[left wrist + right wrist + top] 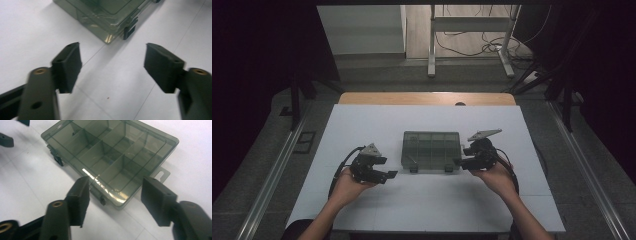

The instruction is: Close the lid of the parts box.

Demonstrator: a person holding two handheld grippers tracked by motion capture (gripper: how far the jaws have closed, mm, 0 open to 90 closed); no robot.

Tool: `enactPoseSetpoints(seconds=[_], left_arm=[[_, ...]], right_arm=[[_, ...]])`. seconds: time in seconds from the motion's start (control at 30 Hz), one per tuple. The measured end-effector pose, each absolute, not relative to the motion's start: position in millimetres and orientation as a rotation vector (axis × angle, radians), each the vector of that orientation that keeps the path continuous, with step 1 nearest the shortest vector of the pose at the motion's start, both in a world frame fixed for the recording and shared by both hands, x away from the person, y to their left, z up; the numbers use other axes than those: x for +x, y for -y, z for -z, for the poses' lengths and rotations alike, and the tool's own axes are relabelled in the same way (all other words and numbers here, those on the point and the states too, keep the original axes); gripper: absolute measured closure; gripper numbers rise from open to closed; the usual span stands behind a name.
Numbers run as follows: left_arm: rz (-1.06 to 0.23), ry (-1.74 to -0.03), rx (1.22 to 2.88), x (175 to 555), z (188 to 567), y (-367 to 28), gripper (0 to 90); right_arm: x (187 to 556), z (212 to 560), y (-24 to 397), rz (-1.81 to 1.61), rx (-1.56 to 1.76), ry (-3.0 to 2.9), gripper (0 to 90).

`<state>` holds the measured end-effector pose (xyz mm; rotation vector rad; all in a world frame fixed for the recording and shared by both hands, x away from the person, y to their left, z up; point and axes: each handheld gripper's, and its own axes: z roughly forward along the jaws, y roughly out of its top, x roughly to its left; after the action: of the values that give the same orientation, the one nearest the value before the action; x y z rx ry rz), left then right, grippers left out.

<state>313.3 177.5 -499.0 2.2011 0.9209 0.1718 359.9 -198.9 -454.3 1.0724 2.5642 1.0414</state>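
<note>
A smoky translucent compartment box (431, 149) lies shut in the middle of the white table top, its two latches facing the person. The left gripper (387, 167) is held just left of the box's near-left corner, jaws open and holding nothing. In the left gripper view the gripper (112, 53) points at that corner of the box (107, 15) and a dark latch (129, 30). The right gripper (460, 162) hovers at the near-right corner, open. In the right gripper view its jaws (116, 185) straddle the box's (110, 157) corner without touching it.
The white board (422, 200) covers a wooden table whose far edge (427, 98) shows behind it. A metal stand and loose cables (472, 45) sit on the floor beyond. Dark curtains flank both sides.
</note>
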Motion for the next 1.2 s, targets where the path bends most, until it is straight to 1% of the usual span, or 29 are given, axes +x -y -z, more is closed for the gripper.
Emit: enactPoseSetpoints(seconds=[0.03,0.1,0.17,0.23,0.4,0.53,0.63,0.77,0.93,1.2], left_arm=[[-0.177,-0.914,2.199,312.1,498.8,-179.8,25.6],[-0.198,-0.913,2.192,309.0,498.2,-183.5,19.9],[-0.227,-0.939,2.186,305.7,497.2,-186.0,18.9],[-0.238,-0.94,2.184,302.5,495.7,-189.9,14.9],[-0.24,-0.956,2.13,294.5,491.6,-199.6,11.1],[-0.254,-0.968,2.095,288.8,488.1,-207.0,8.6],[-0.271,-0.978,2.074,284.4,486.4,-212.3,8.3],[-0.294,-0.985,2.066,278.6,485.4,-219.7,8.3],[-0.317,-0.999,2.037,268.5,483.9,-229.1,7.6],[-0.359,-1.015,2.004,250.5,482.9,-243.1,6.0]], right_arm=[[358.4,453.9,200.6,-1.046,1.076,-2.569,37.1],[355.5,452.7,204.0,-1.06,1.071,-2.568,32.0],[352.1,451.9,207.3,-1.077,1.059,-2.556,27.8],[349.0,451.8,211.0,-1.092,1.055,-2.549,23.8],[340.3,454.0,219.8,-1.095,1.046,-2.542,14.8],[332.4,454.0,227.3,-1.122,1.068,-2.529,10.0],[326.9,451.5,232.5,-1.141,1.08,-2.512,7.0],[320.6,448.8,237.0,-1.176,1.09,-2.501,5.3],[314.0,449.6,240.3,-1.132,1.062,-2.52,0.6],[299.8,449.2,249.8,-1.126,1.066,-2.5,0.6]])
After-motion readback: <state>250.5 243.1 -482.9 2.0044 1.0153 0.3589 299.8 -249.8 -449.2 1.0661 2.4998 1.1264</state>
